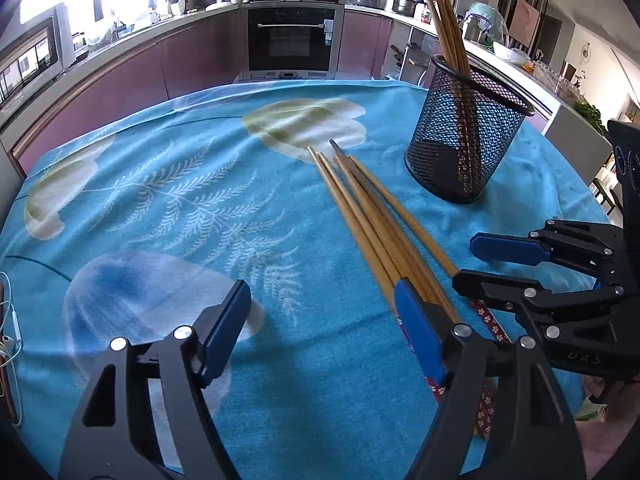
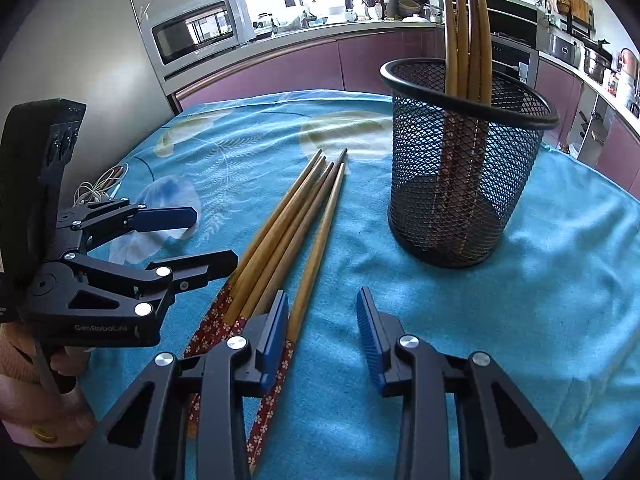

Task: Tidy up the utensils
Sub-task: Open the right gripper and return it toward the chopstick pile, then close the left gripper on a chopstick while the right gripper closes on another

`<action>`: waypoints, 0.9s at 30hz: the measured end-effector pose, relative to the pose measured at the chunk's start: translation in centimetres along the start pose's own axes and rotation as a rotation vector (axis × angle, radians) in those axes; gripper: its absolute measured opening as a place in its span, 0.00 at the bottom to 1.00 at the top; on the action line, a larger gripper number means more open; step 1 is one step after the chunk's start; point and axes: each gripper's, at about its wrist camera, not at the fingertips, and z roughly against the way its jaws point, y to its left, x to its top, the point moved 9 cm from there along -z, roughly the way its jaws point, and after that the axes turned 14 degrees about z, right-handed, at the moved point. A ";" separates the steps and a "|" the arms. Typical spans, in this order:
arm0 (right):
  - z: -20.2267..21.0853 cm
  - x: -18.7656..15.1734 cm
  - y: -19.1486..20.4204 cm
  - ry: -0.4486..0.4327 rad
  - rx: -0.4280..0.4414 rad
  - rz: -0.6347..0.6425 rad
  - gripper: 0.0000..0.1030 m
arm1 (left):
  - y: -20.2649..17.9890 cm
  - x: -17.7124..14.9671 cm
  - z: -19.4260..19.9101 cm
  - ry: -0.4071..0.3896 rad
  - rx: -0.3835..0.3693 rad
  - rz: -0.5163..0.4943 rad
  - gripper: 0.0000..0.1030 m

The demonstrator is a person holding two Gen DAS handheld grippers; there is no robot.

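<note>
Several wooden chopsticks [image 1: 372,208] [image 2: 288,224] with red flowered handles lie bundled on the blue cloth, tips pointing away from me. A black mesh holder [image 1: 464,148] [image 2: 460,184] stands upright to their right, with several chopsticks [image 1: 444,28] [image 2: 468,40] in it. My left gripper [image 1: 320,292] [image 2: 214,236] is open; its right finger rests over the bundle's handle ends, with only cloth between the pads. My right gripper [image 2: 322,300] [image 1: 466,260] is open beside the bundle. The rightmost chopstick runs just inside its left pad, unpressed.
A white earphone cable [image 2: 96,192] [image 1: 12,320] lies at the table's left edge. A microwave [image 2: 196,32] and kitchen counters stand beyond the table. A person's hand [image 2: 60,360] holds the left gripper's handle. Bare cloth [image 2: 540,280] spreads to the right of the holder.
</note>
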 end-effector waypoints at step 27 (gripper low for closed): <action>-0.5 0.5 0.1 0.015 -0.020 0.017 0.30 | -0.2 0.5 -0.8 0.020 0.012 -0.014 0.69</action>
